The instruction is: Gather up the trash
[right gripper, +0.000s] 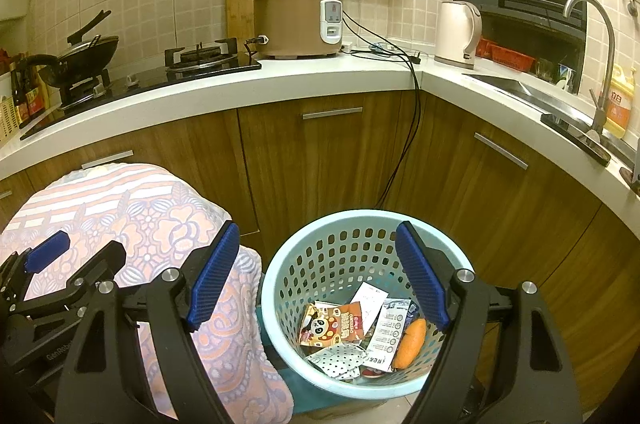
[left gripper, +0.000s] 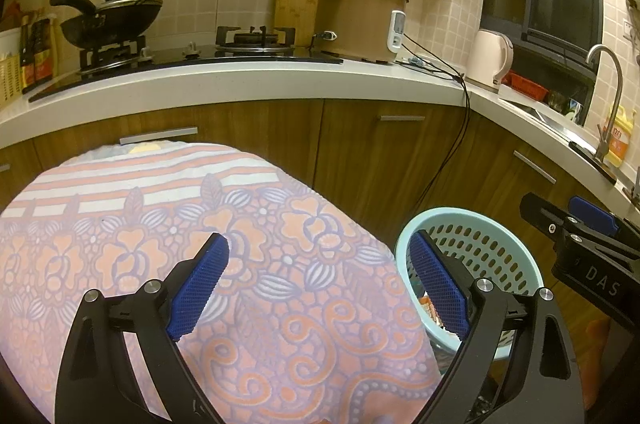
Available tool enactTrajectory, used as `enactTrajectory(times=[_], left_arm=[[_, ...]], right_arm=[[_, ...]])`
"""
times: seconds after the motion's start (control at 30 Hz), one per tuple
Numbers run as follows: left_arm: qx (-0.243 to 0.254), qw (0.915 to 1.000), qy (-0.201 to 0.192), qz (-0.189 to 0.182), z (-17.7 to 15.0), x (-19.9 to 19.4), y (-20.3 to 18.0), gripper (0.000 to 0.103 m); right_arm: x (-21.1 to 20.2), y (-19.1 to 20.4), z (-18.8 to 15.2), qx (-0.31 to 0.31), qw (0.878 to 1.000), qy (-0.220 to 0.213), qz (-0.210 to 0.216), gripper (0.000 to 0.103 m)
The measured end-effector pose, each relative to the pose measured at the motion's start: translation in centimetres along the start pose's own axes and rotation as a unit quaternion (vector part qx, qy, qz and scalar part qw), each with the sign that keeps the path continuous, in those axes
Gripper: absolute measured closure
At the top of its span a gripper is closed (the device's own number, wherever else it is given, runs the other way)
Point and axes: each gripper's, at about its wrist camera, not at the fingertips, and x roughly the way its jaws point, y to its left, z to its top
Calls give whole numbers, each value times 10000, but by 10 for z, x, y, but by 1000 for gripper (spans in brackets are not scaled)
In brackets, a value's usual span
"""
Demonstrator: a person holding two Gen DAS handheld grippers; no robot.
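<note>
Landmark: the basket (right gripper: pixel 348 308), pale blue perforated plastic, round, on the floor before the wooden cabinets.

Trash, inside the basket: snack packet (right gripper: pixel 332 324) with a panda print, glossy foil; white printed sachets (right gripper: pixel 386 332), flat and creased; dotted cloth piece (right gripper: pixel 340 358), soft; orange oblong item (right gripper: pixel 410 342), smooth, leaning against the wall.

Left of the basket: towel (left gripper: pixel 224 264), thick, woven floral relief in orange and lilac, draped over a rounded bulk I cannot identify.

Right hand-held gripper (right gripper: pixel 316 276): I see it above the basket, jaws wide apart, ribbed blue pads (right gripper: pixel 420 276), holding nothing.

Left hand-held gripper (left gripper: pixel 320 284): over the towel, beside the basket rim, jaws wide, empty.

Risks, as I judge them:
- The basket looks light; a finger striking its rim could tip it and spill the packets.
- Foil is slick; a flat sachet may slide from the pads.
- The towel's pile may snag a lowered finger.
</note>
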Motion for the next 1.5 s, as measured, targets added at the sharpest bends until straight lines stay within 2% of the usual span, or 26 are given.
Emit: enactTrajectory(times=[1.13, 1.4, 1.5], left_arm=[[16, 10000, 20, 18, 0, -2, 4, 14], [162, 9996, -118, 209, 0, -6, 1, 14], [103, 9999, -42, 128, 1, -5, 4, 14]], right_arm=[[3, -1, -3, 16, 10000, 66, 6, 27], [4, -2, -3, 50, 9999, 103, 10, 27], [4, -2, -3, 45, 9999, 106, 11, 27]])
